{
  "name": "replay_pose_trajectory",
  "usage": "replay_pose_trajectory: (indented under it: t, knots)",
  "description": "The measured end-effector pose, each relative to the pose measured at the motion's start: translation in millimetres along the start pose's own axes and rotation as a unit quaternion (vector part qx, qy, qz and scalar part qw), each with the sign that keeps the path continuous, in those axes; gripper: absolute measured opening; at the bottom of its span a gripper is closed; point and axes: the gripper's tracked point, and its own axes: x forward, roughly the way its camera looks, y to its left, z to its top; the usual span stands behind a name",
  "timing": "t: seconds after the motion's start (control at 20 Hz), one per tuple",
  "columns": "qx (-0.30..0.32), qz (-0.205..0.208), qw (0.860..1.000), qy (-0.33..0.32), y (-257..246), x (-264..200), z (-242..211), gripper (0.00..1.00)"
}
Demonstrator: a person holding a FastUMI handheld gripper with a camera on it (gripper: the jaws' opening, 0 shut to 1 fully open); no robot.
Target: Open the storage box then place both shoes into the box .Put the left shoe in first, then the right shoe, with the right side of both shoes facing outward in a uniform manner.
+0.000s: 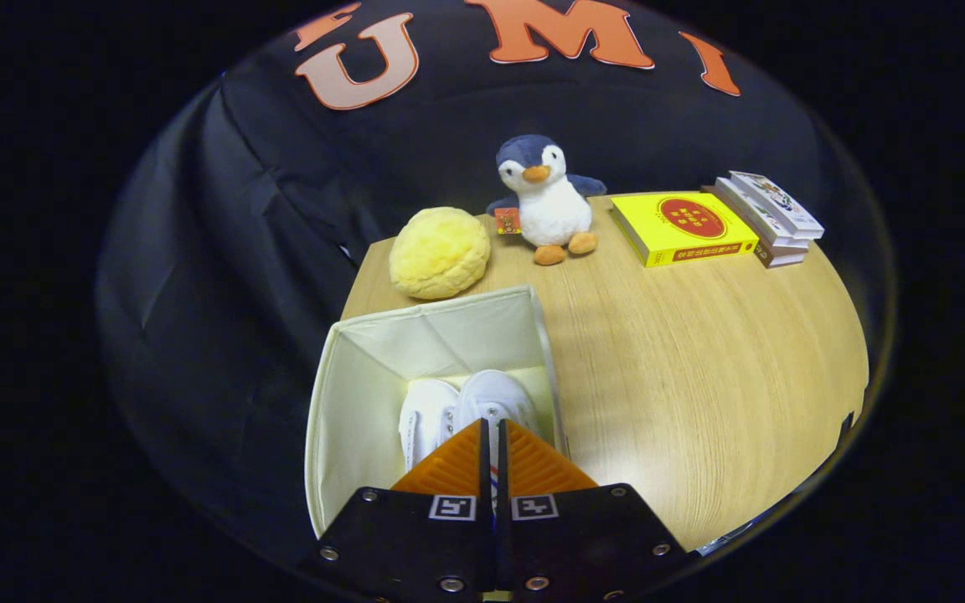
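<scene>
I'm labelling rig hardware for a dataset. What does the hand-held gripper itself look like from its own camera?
The hand-held gripper has two wedge-shaped fingers with ribbed faces, tapering toward their tips. They sit on flat black plates fastened with round silver screws. Each plate carries a small square black-and-white marker near the finger base. No cables or sleeve are visible.

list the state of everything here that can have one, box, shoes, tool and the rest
storage box: open, upright on the table, two shoes inside
left-hand white shoe: in the box, toe pointing away from the tool
right-hand white shoe: in the box beside the other, just ahead of the fingers
tool: fingers nearly together above the box; whether they pinch the shoe is unclear
penguin plush: sitting upright
yellow book: closed, lying flat
book stack: closed, piled flat
</scene>
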Motion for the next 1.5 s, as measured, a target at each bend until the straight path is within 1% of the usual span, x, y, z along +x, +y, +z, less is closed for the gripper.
replay_pose_trajectory:
  t: [0.1,0.2,0.25,0.4,0.6,0.65,0.7,0.75,0.8,0.85,1.0,1.1,1.15,1.25,1.5]
  knots:
    - [-0.002,0.024,1.0,-0.009,-1.0,-7.9,2.7,0.02]
    - [-0.009,0.042,0.999,-0.026,-7.3,-19.6,10.2,0.05]
    - [-0.01,0.049,0.998,-0.035,-12.9,-26.0,15.3,0.09]
    - [-0.014,0.06,0.996,-0.064,-35.7,-46.3,31.8,0.16]
    - [-0.022,0.059,0.992,-0.112,-81.0,-77.8,58.4,0.32]
    - [-0.02,0.057,0.991,-0.122,-93.4,-85.9,64.1,0.38]
    - [-0.019,0.054,0.99,-0.13,-106.0,-96.1,69.0,0.4]
    - [-0.018,0.052,0.988,-0.143,-117.9,-106.5,76.0,0.47]
    - [-0.02,0.049,0.986,-0.158,-130.7,-117.8,85.5,0.49]
    - [-0.024,0.044,0.984,-0.173,-143.0,-128.4,92.8,0.55]
    - [-0.028,0.033,0.974,-0.223,-176.9,-159.2,118.1,0.65]
    - [-0.034,0.018,0.965,-0.261,-200.5,-178.0,135.0,0.72]
    - [-0.038,0.009,0.96,-0.277,-211.5,-187.8,141.6,0.79]
    - [-0.04,0.003,0.952,-0.303,-228.1,-203.4,150.8,0.86]
    - [-0.052,0.002,0.923,-0.382,-250.1,-244.4,180.1,0.94]
